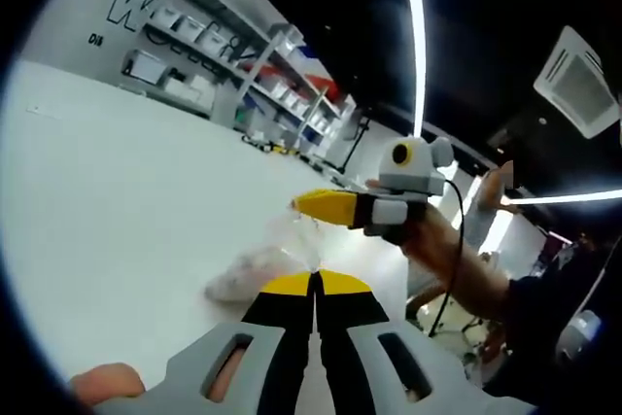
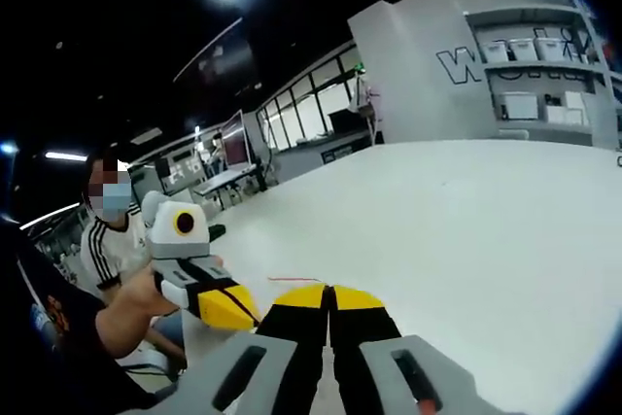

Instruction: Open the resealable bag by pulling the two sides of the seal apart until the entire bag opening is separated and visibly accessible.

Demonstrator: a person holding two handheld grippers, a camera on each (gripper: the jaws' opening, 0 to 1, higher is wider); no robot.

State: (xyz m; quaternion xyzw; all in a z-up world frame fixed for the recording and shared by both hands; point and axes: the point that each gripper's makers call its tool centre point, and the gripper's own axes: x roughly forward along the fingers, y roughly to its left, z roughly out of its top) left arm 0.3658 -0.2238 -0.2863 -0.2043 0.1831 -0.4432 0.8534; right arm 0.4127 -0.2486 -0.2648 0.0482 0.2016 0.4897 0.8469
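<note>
Two hand-held grippers meet over a wide white surface [image 1: 117, 191]. In the left gripper view, the left hand-held gripper [image 1: 315, 281] rises from the bottom edge with its yellow-tipped black jaws pressed together; the clear bag [image 1: 267, 261] sits right at the tips, but whether its film is pinched between them is too faint to tell. The bag is a crumpled, see-through pouch whose lower end rests on the surface while its upper end lifts toward the other tool. A fingertip [image 1: 107, 383] of the person's left hand shows at the lower left beside the grey handle.

The right hand-held gripper [image 1: 326, 206] comes in from the right, lying level, yellow tip pointing left at the bag's raised top; whether its jaws grip the film cannot be told. A bare forearm [image 1: 466, 264] stretches back from it to the lower right.

In the right gripper view, the right hand-held gripper's [image 2: 328, 291] own jaws are closed together, and the left hand-held gripper [image 2: 225, 306] sits just beside it at the left, tilted down. Shelves [image 1: 248, 60] line the far wall.
</note>
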